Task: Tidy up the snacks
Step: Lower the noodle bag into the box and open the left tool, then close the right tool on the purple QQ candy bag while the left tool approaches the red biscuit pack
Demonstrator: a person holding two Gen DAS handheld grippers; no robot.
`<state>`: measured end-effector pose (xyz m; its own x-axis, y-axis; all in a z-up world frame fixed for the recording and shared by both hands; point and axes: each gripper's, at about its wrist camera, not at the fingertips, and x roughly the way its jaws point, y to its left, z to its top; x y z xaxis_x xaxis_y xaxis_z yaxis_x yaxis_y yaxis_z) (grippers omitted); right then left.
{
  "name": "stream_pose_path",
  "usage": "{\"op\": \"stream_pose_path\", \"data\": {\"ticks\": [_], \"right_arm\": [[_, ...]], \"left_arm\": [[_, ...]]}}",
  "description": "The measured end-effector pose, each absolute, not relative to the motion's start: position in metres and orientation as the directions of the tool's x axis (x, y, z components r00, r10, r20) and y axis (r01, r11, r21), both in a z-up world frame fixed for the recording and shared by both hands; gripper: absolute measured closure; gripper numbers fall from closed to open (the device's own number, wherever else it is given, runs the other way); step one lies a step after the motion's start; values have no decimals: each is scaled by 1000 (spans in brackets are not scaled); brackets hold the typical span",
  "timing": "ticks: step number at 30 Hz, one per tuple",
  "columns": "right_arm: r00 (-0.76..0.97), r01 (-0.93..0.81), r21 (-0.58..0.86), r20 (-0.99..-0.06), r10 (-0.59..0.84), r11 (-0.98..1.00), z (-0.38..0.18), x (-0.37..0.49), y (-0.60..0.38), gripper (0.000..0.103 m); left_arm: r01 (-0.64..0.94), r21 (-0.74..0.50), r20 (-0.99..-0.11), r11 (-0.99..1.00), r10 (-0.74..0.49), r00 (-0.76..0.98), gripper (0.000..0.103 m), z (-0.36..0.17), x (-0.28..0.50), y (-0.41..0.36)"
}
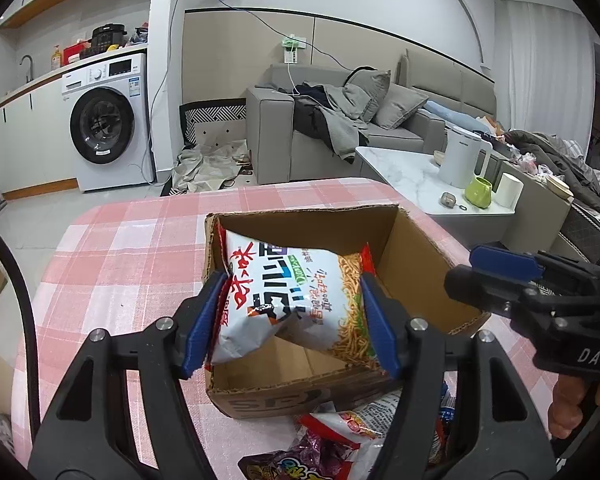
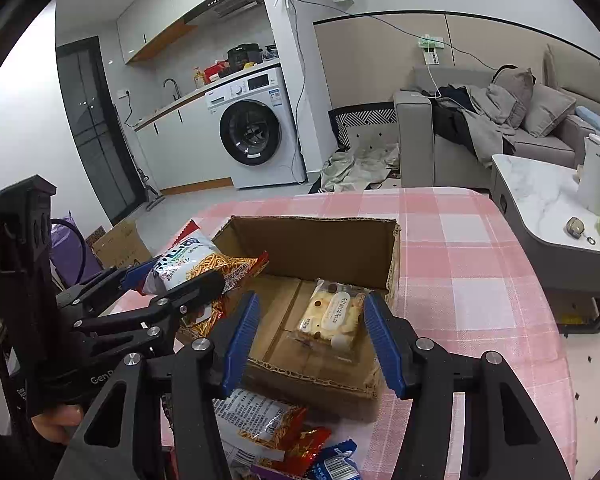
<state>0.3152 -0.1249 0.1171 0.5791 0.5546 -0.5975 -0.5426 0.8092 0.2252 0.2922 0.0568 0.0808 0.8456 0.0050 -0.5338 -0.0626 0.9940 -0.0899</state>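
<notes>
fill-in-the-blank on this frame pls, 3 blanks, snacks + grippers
1. The left gripper is shut on a noodle snack bag held over the ____ box.
2. A wrapped pastry lies ____ the cardboard box.
3. The right gripper holds ____.

Missing words: cardboard; inside; nothing

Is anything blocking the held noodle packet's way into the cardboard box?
Nothing visible. The left gripper holds the noodle packet over the open cardboard box; only a wrapped pastry lies inside, toward the right.
</notes>
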Motion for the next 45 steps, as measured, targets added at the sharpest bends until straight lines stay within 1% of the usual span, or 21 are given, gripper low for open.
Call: {"op": "stream_pose_path", "data": {"ticks": [2,4,5,6,7,8,9,10,11,12,13,14,15,16,29,36,45], "right_arm": [[584,-537,221,-599,548,814,119,314,-127,46],[584,-538,222,-598,549,813,121,313,-129,42],[585,-537,222,-597,549,814,121,312,-131,40],[587,-540,221,-593,551,812,121,312,-132,36],[585,-542,225,-590,556,810,121,311,-133,31],[586,-543,226,-588,557,809,121,310,-134,29],[588,-542,222,-589,555,810,121,309,-135,24],[589,-544,218,-589,553,810,121,307,-135,16],[587,-546,216,-590,554,809,121,304,-136,12],[583,-550,218,-592,557,807,120,302,-136,4],[580,-551,218,-594,557,806,120,300,-137,1],[578,-553,216,-596,557,805,119,298,-138,1],[579,-555,210,-596,556,805,119,294,-139,1],[582,-556,205,-596,553,806,119,292,-140,1],[590,-532,220,-597,544,818,110,251,-168,0],[587,-513,217,-617,524,830,101,231,-178,0],[562,-501,246,-636,528,830,83,212,-186,0]], "left_arm": [[-71,-81,-542,994,16,840,37,81,294,56],[-66,-73,-542,995,16,840,31,81,292,54],[-62,-70,-537,996,15,844,24,83,290,53],[-58,-67,-529,996,13,849,20,84,288,53],[-50,-65,-521,997,9,853,20,85,284,52],[-44,-62,-521,997,5,854,20,86,282,51],[-39,-61,-523,997,1,852,19,87,280,51],[-35,-62,-527,997,-3,850,19,88,277,51],[-35,-63,-530,997,-4,848,18,88,272,51],[-33,-63,-529,998,-5,848,18,88,269,52],[-30,-62,-526,998,-7,850,17,88,263,52],[-33,-59,-525,998,-3,851,11,88,259,52],[-40,-58,-521,998,4,854,2,88,254,53],[-46,-60,-513,997,9,858,0,89,248,54],[-72,-76,-514,995,23,857,0,83,176,67],[-87,-87,-516,992,30,856,0,78,146,67],[-92,-79,-556,993,33,831,0,62,129,59]]}}
